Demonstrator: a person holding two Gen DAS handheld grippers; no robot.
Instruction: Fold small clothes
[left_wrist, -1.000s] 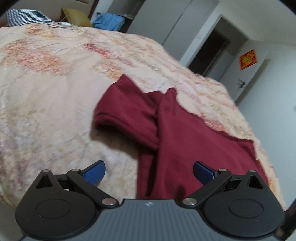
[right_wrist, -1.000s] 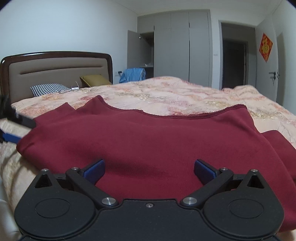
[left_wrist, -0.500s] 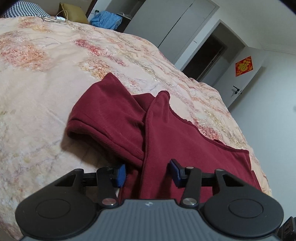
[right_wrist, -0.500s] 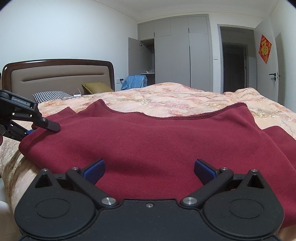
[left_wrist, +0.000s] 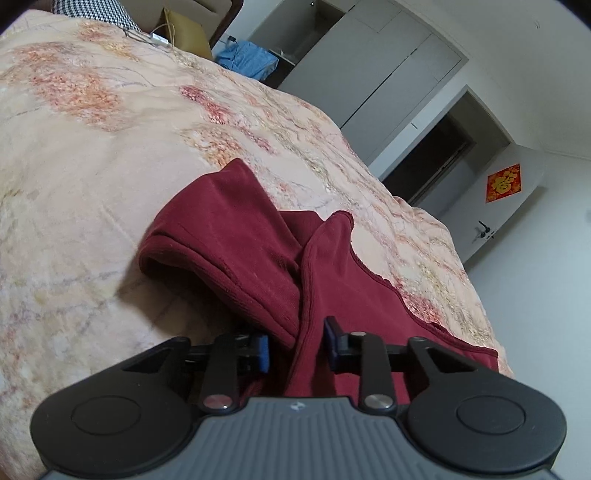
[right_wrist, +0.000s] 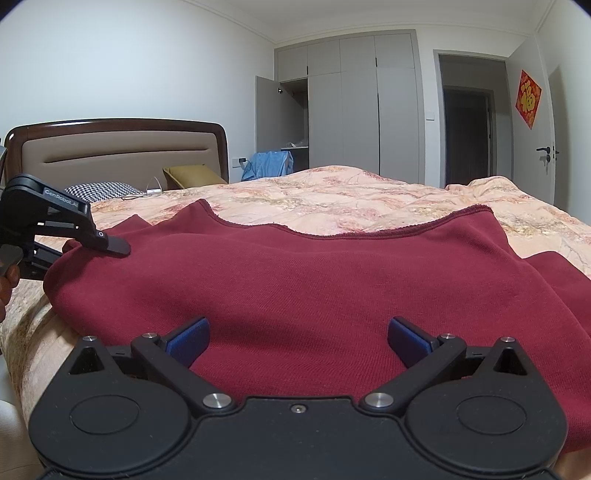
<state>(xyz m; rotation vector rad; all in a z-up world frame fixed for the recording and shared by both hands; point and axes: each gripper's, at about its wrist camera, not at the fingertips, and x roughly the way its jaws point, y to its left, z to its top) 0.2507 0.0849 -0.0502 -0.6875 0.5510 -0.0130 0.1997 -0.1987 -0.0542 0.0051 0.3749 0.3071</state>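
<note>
**Pinching the shirt's edge for the first fold**

At the left of the right-wrist view our left gripper (right_wrist: 110, 245) reaches onto the edge of the dark red shirt (right_wrist: 314, 280), which lies spread on the floral bedspread (right_wrist: 351, 195). In its own view, the blue-padded fingers (left_wrist: 263, 350) have just been closing and now stand narrow, with a ridge of the shirt's fabric between them; whether the pads already press on it, we cannot tell. To do this well, we judge we should finish the squeeze, catch both layers at the seam, then lift gently so the cloth does not bunch.

At the lower middle, our right gripper (right_wrist: 297, 338) hovers over the shirt's near hem, fingers spread wide and holding nothing.

We count one shirt, two grippers, and two pillows: one checked (right_wrist: 101, 190), one mustard (right_wrist: 194, 175).
</note>
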